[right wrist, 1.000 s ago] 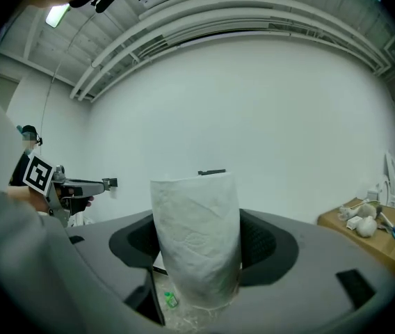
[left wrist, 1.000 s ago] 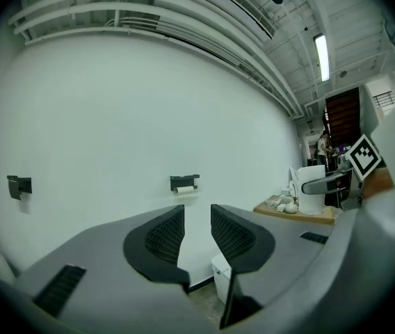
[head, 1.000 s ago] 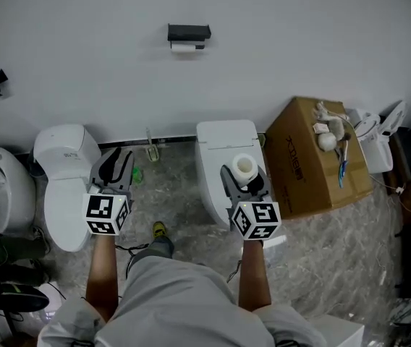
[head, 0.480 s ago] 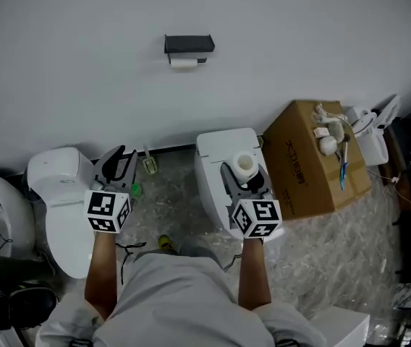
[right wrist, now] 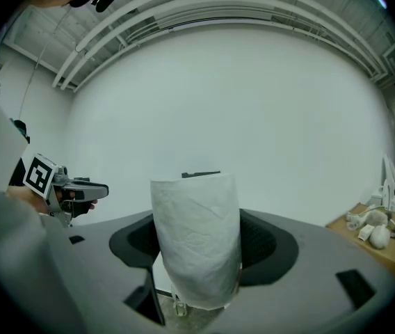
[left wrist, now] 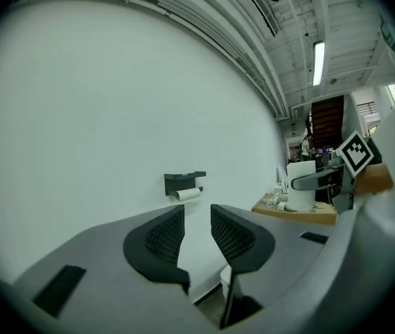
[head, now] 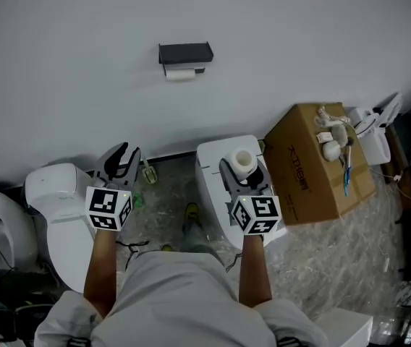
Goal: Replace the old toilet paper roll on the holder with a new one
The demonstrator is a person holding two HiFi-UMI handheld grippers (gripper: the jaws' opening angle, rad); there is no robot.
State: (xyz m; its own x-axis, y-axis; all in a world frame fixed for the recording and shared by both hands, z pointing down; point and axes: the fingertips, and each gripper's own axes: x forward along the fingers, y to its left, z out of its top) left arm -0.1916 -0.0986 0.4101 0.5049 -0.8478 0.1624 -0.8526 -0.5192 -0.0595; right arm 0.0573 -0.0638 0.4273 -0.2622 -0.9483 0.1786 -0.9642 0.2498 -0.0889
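A black holder (head: 185,53) is fixed to the white wall, and the small, nearly used-up old roll (head: 180,74) hangs under it. Ahead of my left gripper (left wrist: 197,232) the holder (left wrist: 185,181) and old roll (left wrist: 188,194) show beyond its jaws, which stand apart with nothing between them. In the head view that left gripper (head: 121,154) is held low at the left. My right gripper (head: 243,166) is shut on a full white new roll (right wrist: 197,242), held upright. The new roll hides most of the holder (right wrist: 201,175) in the right gripper view.
Below the grippers stand a white toilet (head: 61,194) at the left and a second one (head: 213,166) in the middle. A cardboard box (head: 314,172) with small items on top sits to the right. More fixtures (head: 375,132) crowd the far right.
Both grippers have moved forward toward the wall with the person. In the head view the holder now sits lower and the toilets have slid down under the grippers. The jaws look unchanged.
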